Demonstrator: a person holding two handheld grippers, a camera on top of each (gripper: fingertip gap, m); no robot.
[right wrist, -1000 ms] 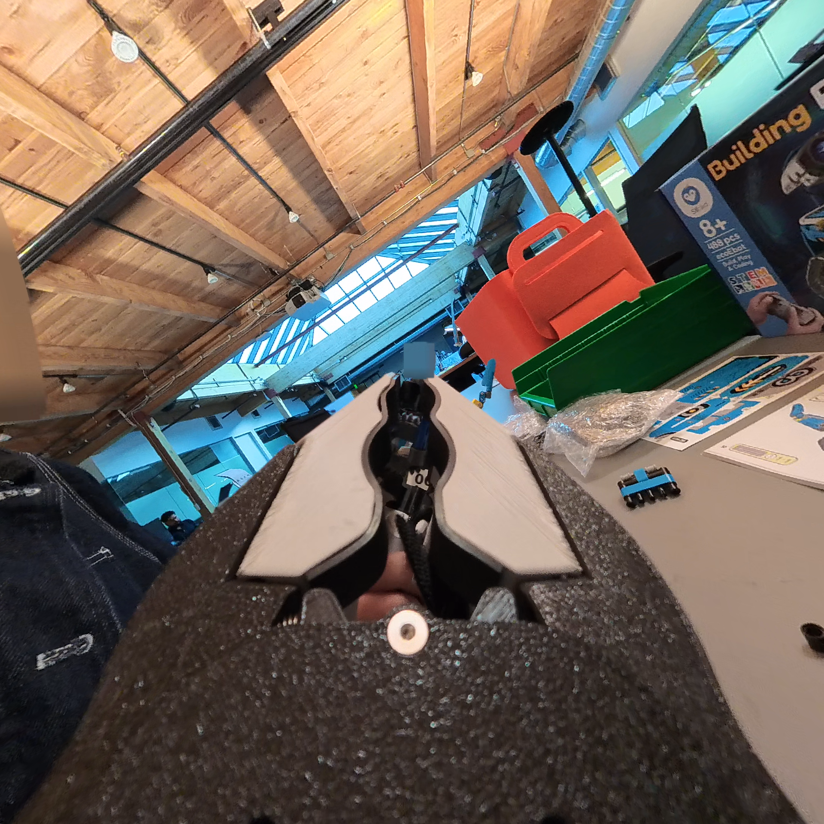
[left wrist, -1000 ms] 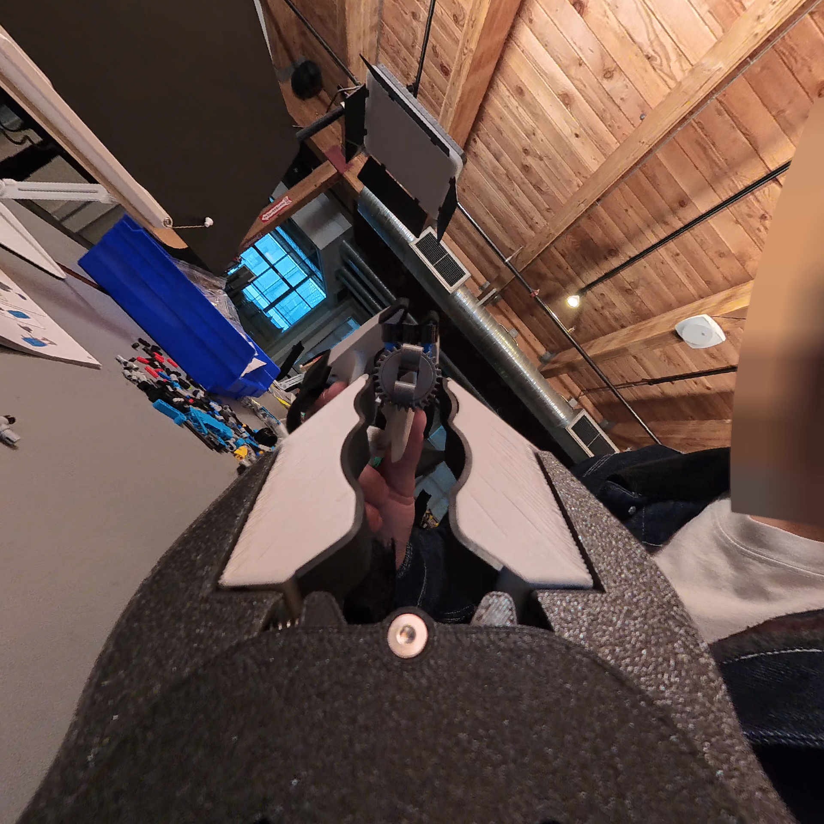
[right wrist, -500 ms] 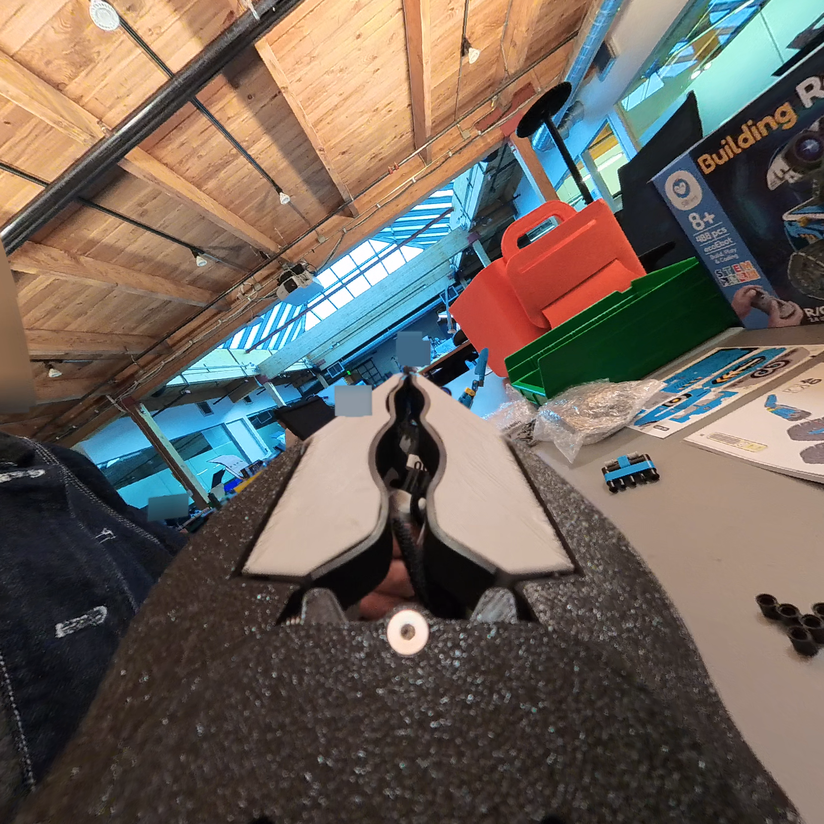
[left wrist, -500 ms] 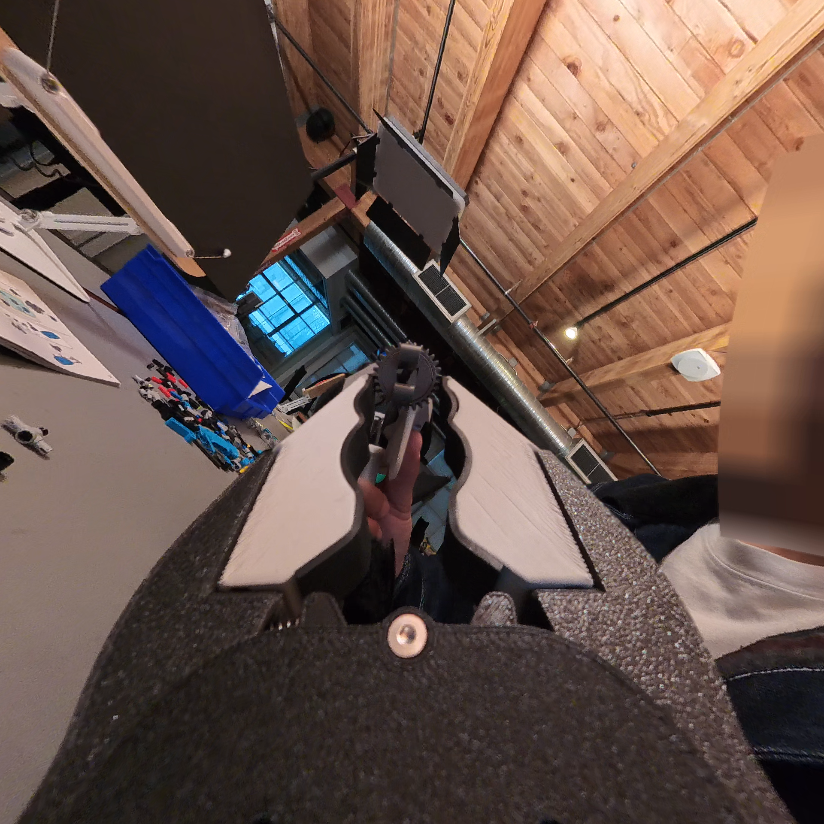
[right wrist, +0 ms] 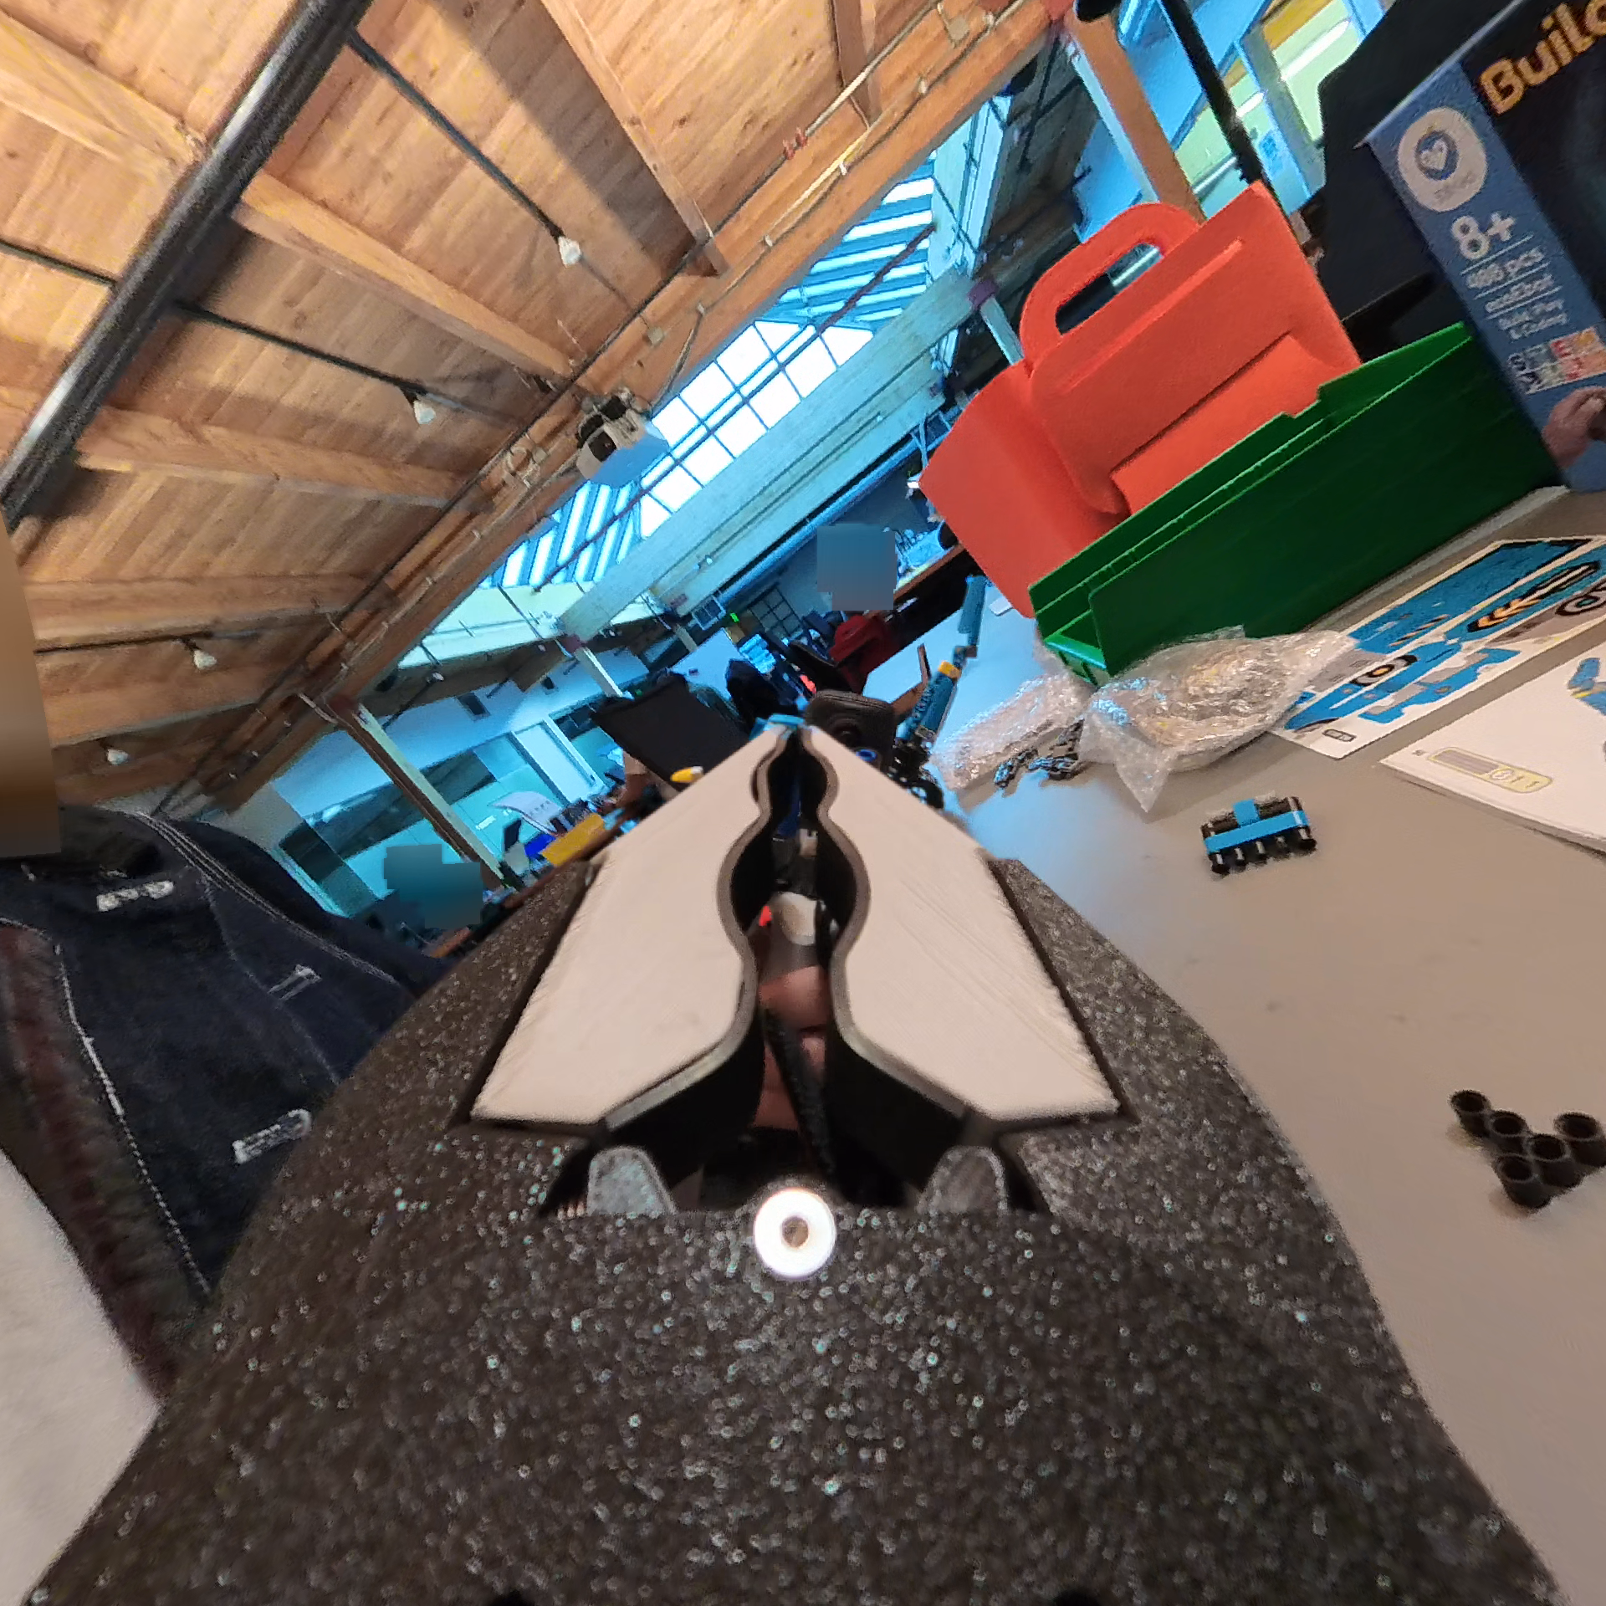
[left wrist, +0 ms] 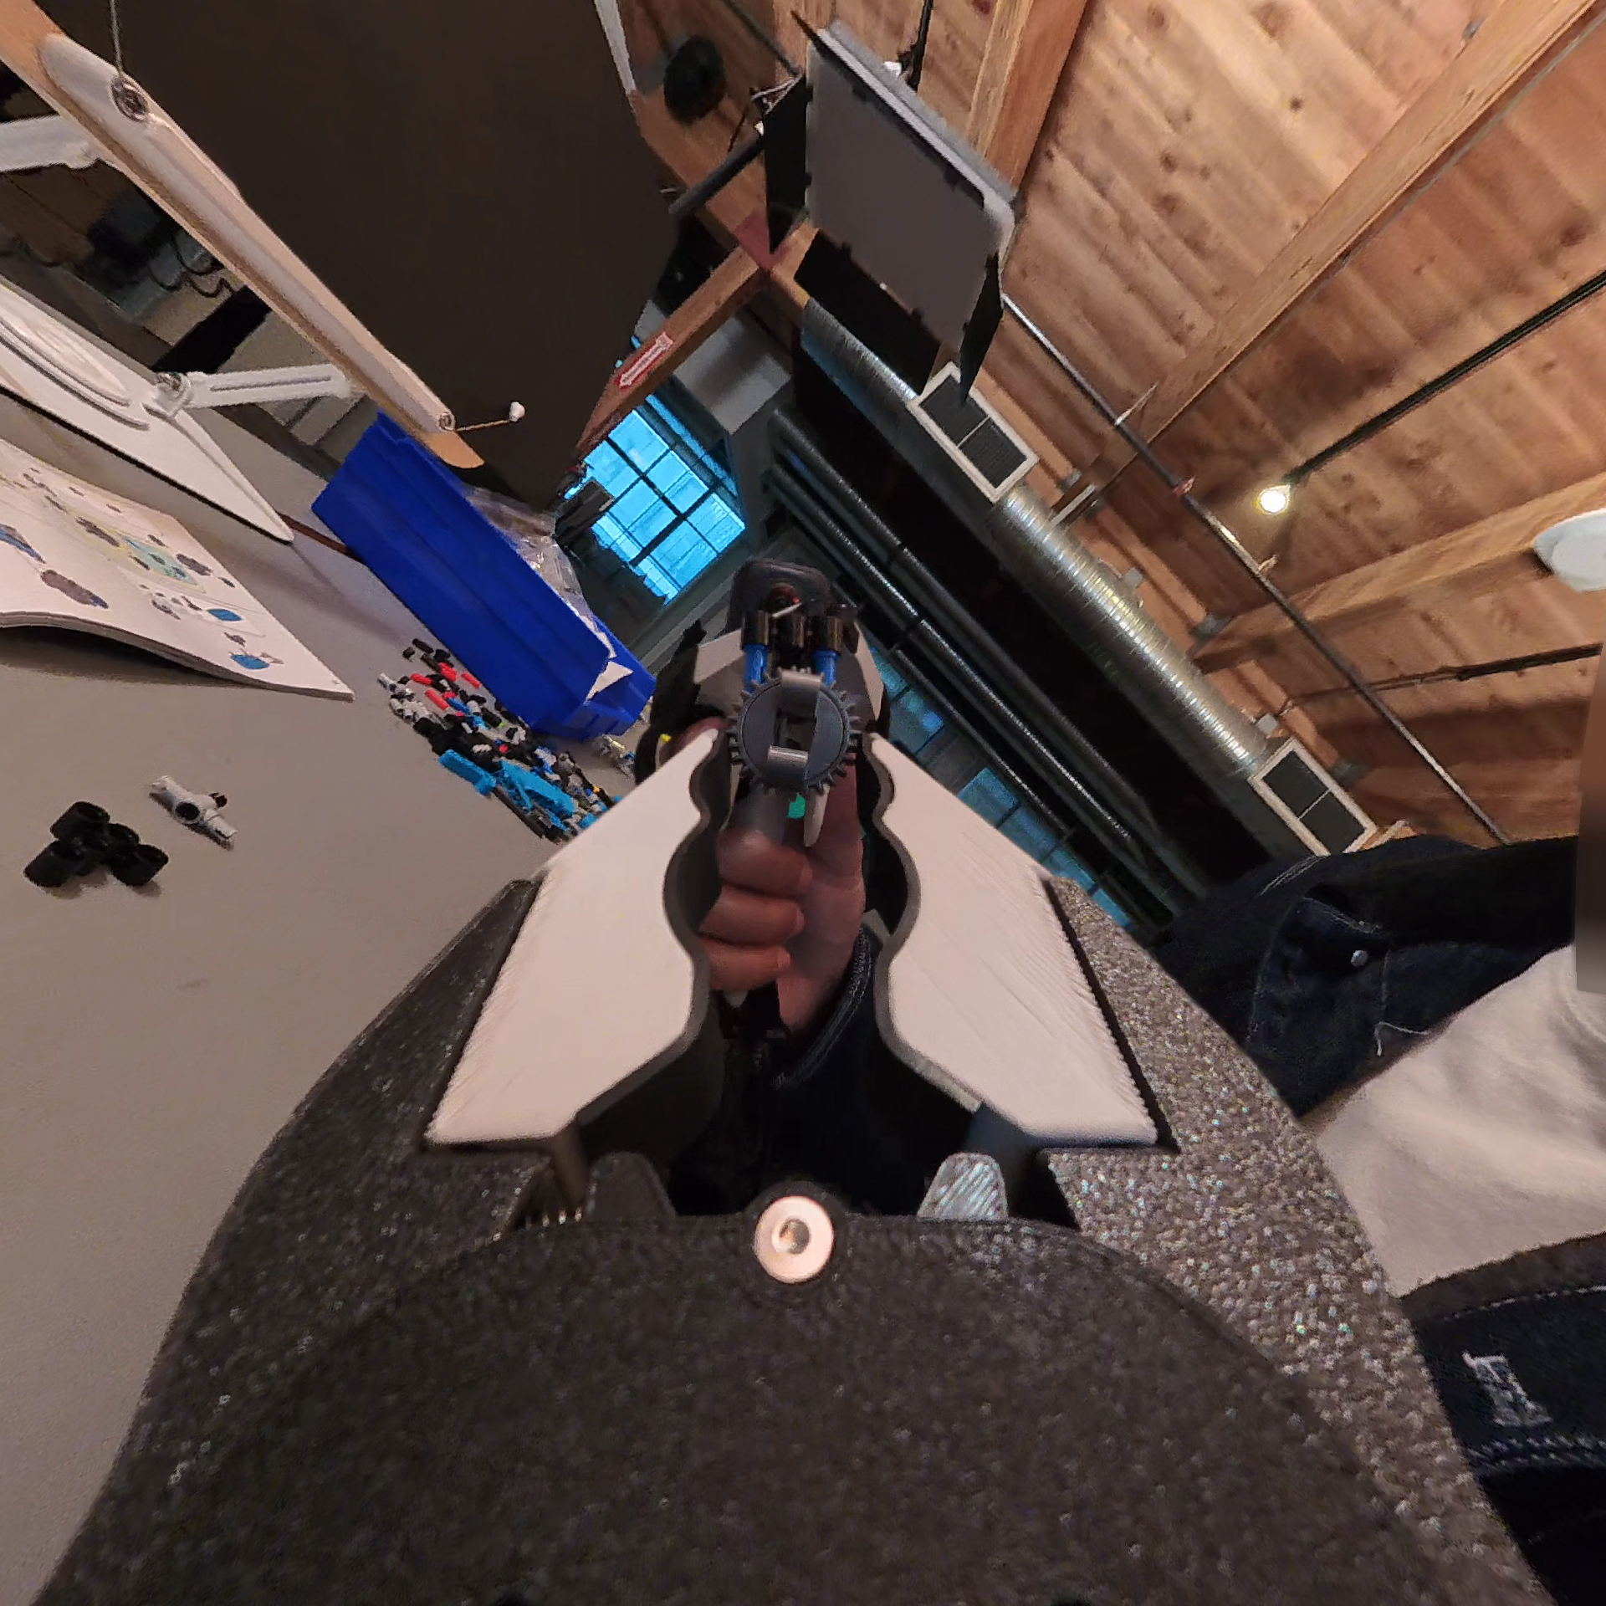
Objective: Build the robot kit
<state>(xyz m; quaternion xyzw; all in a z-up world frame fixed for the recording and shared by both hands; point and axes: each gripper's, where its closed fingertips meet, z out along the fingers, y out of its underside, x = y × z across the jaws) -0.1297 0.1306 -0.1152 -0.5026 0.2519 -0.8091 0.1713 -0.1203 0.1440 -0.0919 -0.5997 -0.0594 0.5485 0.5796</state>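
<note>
Left gripper point(left wrist: 793, 739): fingers narrowed onto a dark grey gear assembly point(left wrist: 793, 730), raised clear of the grey table point(left wrist: 261, 956). Bare tabletop lies between the black connector cluster point(left wrist: 94, 856) at left and the blue bin point(left wrist: 487, 591) at the far edge. Right gripper point(right wrist: 795, 739): tips closed together on a small blue piece, not identifiable. Beside it, open table reaches the green tray point(right wrist: 1304, 530).

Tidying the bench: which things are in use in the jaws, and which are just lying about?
In use: gear piece, gripped by left gripper and right gripper.
Lying about: black pegs, blue block, booklet, blue bin, green tray.
</note>
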